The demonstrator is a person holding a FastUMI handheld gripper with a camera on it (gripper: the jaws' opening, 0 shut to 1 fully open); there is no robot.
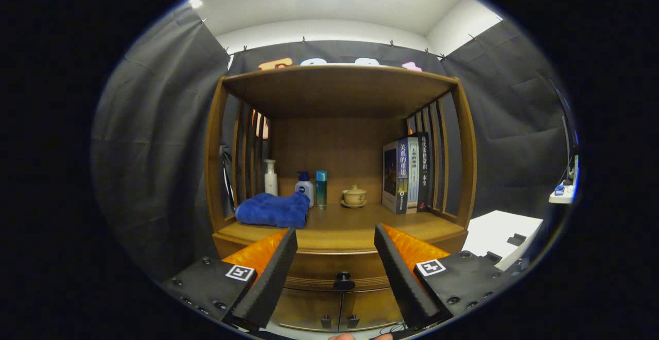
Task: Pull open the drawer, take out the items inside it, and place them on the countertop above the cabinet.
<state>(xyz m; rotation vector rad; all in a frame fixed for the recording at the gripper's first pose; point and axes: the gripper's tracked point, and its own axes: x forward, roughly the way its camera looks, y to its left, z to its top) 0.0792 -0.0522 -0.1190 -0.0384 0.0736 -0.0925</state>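
I am facing the wooden cabinet (337,175) head-on, and my gripper (335,239) is hanging with its fingers spread wide, holding nothing. Between the fingers and a little beyond them I am looking at the drawer (337,270), a curved wooden front just under the countertop (334,226), with its dark knob (343,281) sitting near the middle. The drawer is looking fully closed, so whatever is inside it is hidden from me.

As I judge it, I am working on the very first step: lining up on the knob before pulling. The next move is calling for me to go forward and slightly down until the knob sits between my fingers, close on it squarely, then draw straight back.

On the countertop a blue towel (273,210) is lying at the left, with bottles (305,188) behind it, a small lidded cup (354,196) in the middle and books (406,174) standing at the right. The bare wood at the front centre is looking like the best landing place.
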